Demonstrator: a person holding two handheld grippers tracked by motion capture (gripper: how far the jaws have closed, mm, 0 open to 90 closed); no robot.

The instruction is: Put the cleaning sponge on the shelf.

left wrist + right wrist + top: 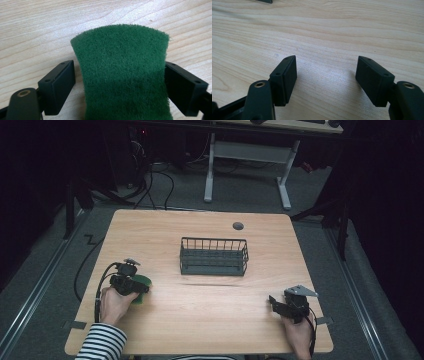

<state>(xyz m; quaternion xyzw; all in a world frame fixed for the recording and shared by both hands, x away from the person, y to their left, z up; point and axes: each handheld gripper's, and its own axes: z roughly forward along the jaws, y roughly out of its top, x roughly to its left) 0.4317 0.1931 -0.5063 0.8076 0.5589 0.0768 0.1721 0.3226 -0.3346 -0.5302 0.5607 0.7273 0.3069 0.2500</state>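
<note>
On light wood table (210,305) (dark room) | left gripper (120,82) clamps green sponge (122,67) | right gripper (325,75) agape

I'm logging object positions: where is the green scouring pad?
Near the table's left front in the high view, the green scouring pad sits between the left gripper jaws, left of the wire basket.

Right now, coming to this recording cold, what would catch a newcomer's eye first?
Most striking is the green fibrous scouring pad, sitting between the jaws of the left tool near the left edge of the light wooden table; its sides look pinched inward. Next comes the dark wire basket, standing empty near the table's middle. The right tool rests open over bare wood at the near right corner.
</note>
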